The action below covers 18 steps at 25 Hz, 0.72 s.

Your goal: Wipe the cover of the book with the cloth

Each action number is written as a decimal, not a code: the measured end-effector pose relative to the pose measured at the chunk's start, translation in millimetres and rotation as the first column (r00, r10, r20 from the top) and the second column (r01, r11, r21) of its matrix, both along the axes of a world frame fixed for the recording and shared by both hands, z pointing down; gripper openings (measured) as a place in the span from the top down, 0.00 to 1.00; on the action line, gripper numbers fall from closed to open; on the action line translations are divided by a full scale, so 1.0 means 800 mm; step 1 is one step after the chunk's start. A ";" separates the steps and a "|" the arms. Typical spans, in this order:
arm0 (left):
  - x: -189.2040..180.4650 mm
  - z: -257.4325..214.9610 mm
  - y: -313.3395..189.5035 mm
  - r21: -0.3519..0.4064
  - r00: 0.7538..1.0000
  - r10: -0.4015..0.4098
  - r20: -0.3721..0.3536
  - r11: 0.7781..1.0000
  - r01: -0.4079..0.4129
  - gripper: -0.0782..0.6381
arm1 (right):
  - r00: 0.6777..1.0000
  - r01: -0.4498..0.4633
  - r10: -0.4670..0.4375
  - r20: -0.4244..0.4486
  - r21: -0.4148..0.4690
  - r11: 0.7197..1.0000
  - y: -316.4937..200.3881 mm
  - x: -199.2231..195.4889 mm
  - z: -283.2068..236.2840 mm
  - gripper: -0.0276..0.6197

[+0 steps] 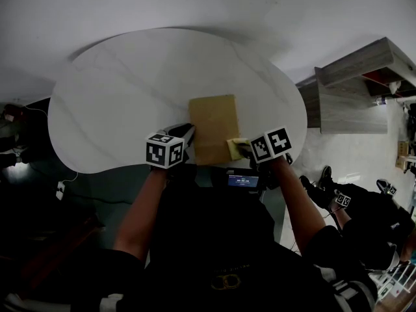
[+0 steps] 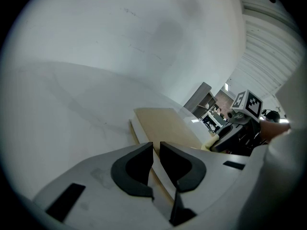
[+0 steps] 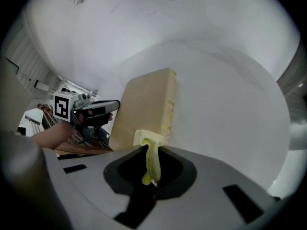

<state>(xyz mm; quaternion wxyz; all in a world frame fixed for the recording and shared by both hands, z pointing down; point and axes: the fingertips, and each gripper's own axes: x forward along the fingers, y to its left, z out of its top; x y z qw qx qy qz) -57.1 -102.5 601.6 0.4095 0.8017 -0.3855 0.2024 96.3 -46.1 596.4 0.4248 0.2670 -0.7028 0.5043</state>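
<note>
A tan book (image 1: 213,127) lies flat on the round white table (image 1: 123,96), near its front edge. My right gripper (image 1: 242,149) is shut on a small yellow cloth (image 1: 234,147) at the book's near right corner. In the right gripper view the cloth (image 3: 151,150) hangs pinched between the jaws, just short of the book (image 3: 144,104). My left gripper (image 1: 186,135) sits at the book's near left edge. Its jaws (image 2: 156,146) are shut to a thin slit over the book (image 2: 168,126), with nothing between them.
Grey shelving (image 1: 351,90) stands to the right of the table. Dark gear and shoes (image 1: 351,200) lie on the floor at the lower right. A cable and socket (image 1: 62,187) lie on the dark floor at the left. The table's far half is bare white surface.
</note>
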 end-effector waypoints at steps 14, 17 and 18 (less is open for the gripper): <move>-0.001 -0.001 0.002 0.003 1.000 -0.012 0.017 1.000 0.012 0.82 | 0.986 -0.078 0.050 0.159 0.175 0.982 -0.049 -0.044 -0.036 0.82; 0.000 -0.001 0.002 0.002 1.000 -0.013 0.025 1.000 0.012 0.82 | 0.982 -0.117 0.078 0.172 0.228 0.967 -0.068 -0.045 -0.045 0.82; 0.000 -0.001 0.002 0.002 1.000 -0.012 0.028 1.000 0.012 0.82 | 0.981 -0.128 0.085 0.175 0.249 0.960 -0.074 -0.045 -0.049 0.82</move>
